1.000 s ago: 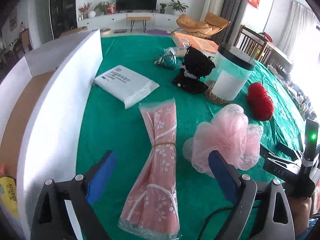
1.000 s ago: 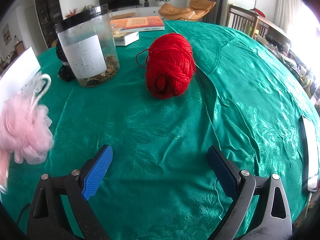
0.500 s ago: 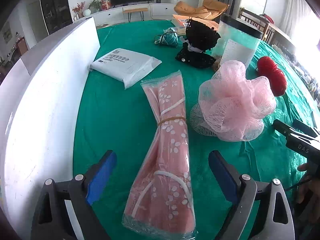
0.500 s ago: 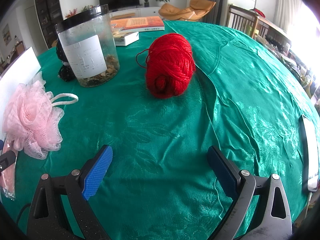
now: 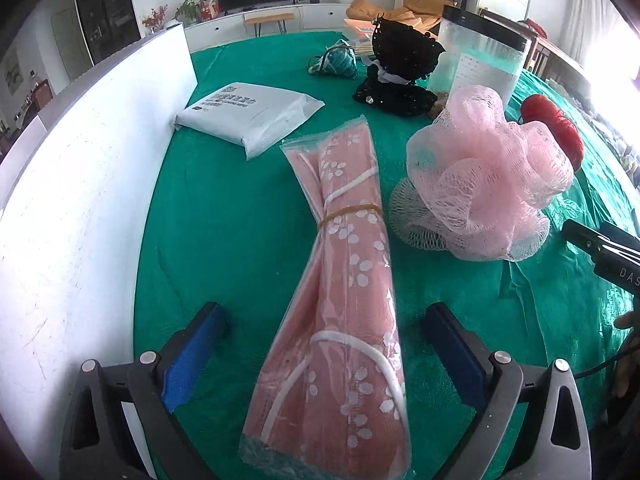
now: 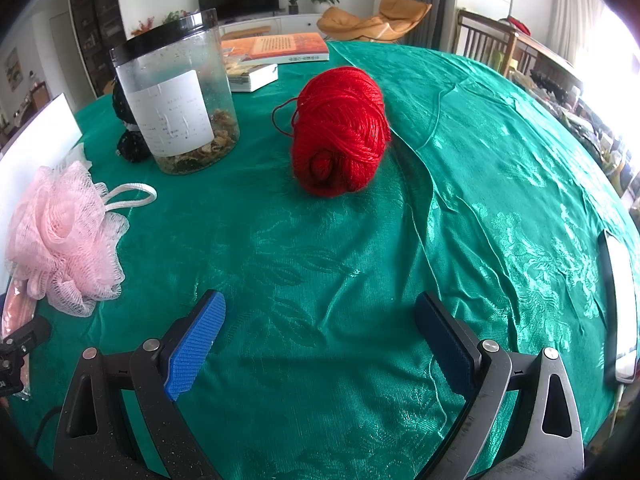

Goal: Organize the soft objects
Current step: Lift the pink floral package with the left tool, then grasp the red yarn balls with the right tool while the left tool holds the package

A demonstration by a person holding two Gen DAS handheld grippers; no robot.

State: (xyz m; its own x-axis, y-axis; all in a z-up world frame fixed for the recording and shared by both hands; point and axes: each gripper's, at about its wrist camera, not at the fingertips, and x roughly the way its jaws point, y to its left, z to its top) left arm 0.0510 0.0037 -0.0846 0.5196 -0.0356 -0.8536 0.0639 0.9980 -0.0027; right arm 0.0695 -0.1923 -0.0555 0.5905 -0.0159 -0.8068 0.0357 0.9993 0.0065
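Observation:
A pink flowered cloth in a clear bag (image 5: 344, 280), tied with a rubber band, lies on the green tablecloth. My left gripper (image 5: 326, 344) is open, low over the table, with its near end between the fingers. A pink mesh bath puff (image 5: 488, 184) sits to its right and also shows in the right wrist view (image 6: 64, 236). A red yarn ball (image 6: 340, 128) lies ahead of my right gripper (image 6: 320, 336), which is open and empty. A white soft packet (image 5: 248, 114), a black knitted item (image 5: 400, 64) and a teal yarn bundle (image 5: 336, 62) lie farther back.
A white box wall (image 5: 92, 184) stands along the left. A clear jar with a black lid (image 6: 176, 92) stands behind the puff. Books (image 6: 276, 48) lie at the back. A white device (image 6: 620, 300) lies at the table's right edge.
The pink puff was put down on the table beside the cloth bag. My left gripper has come lower and closer over the cloth bag. The right gripper has not moved.

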